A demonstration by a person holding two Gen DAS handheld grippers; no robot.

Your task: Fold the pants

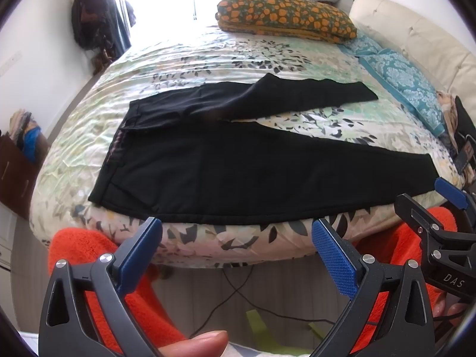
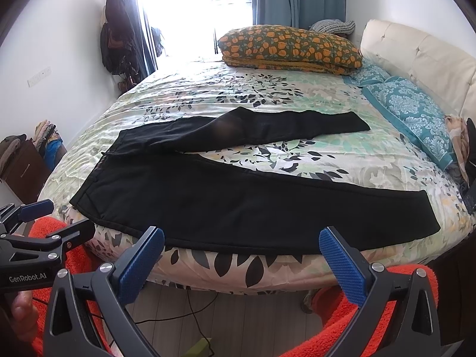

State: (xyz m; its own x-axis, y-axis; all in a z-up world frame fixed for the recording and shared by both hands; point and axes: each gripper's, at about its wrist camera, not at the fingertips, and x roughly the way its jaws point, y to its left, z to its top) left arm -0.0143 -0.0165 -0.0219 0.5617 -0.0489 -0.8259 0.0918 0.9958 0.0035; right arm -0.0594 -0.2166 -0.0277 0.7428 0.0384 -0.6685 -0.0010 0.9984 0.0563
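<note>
Here, black pants (image 1: pixel 238 175) lie spread across the bed (image 1: pixel 208 53), legs splayed toward 3 o'clock, as left gripper (image 1: pixel 238 247) and right gripper (image 2: pixel 241 253) hover wide open and empty; the slack fabric could bunch if pinched unevenly.

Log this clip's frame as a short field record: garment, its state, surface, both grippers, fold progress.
garment: black pants
state: spread flat, legs splayed apart, waistband at the left
surface: bed with floral cover
left gripper: open, off the near bed edge, not touching the cloth
right gripper: open, off the near bed edge, not touching the cloth
fold progress: no fold made yet
</note>
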